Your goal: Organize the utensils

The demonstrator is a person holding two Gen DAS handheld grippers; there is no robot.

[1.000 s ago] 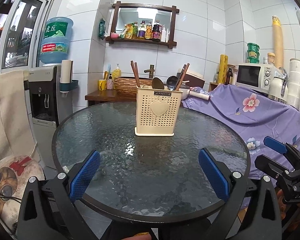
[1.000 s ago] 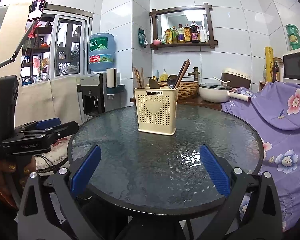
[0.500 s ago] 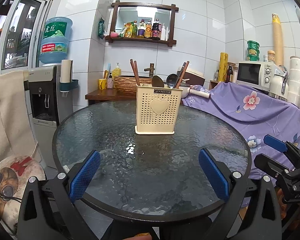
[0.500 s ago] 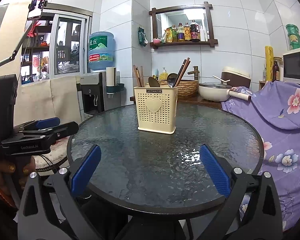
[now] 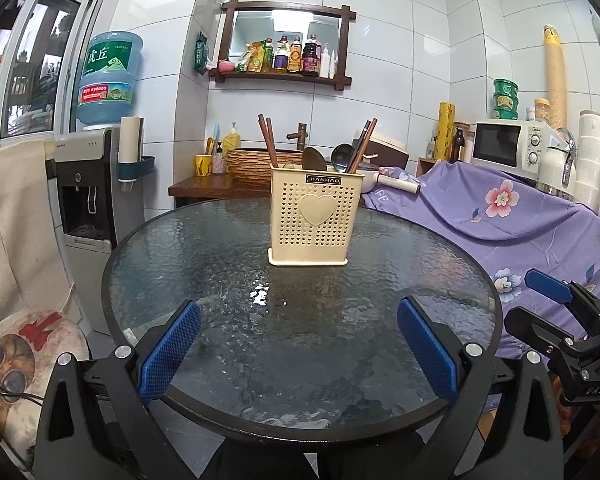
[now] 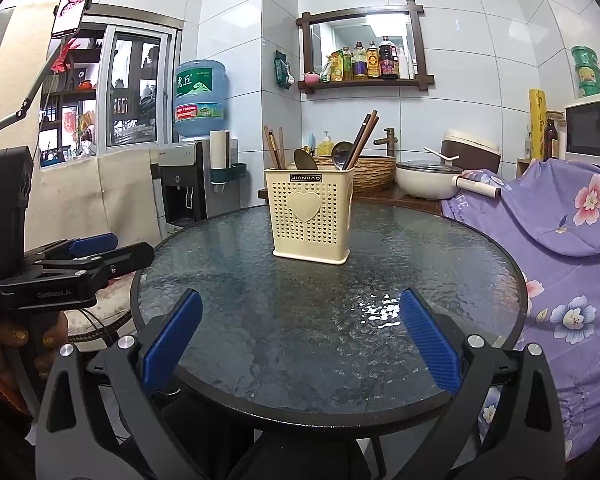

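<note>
Your left gripper (image 5: 298, 354) and right gripper (image 6: 300, 342) gape wide, empty, near the table (image 5: 204, 264); one holder (image 5: 315, 220) carries two spoons (image 5: 314, 159).

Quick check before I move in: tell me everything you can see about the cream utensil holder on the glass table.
The utensil holder is a cream, plastic-looking box with perforated walls, a raised solid heart on its front, a dark label reading JIANHAO near the rim, and a flared base. It stands upright and alone on the round textured glass table, toward the far side. Brown chopsticks lean left, another pair lean right, with two spoon bowls between them. Neither tool touches it.
</note>
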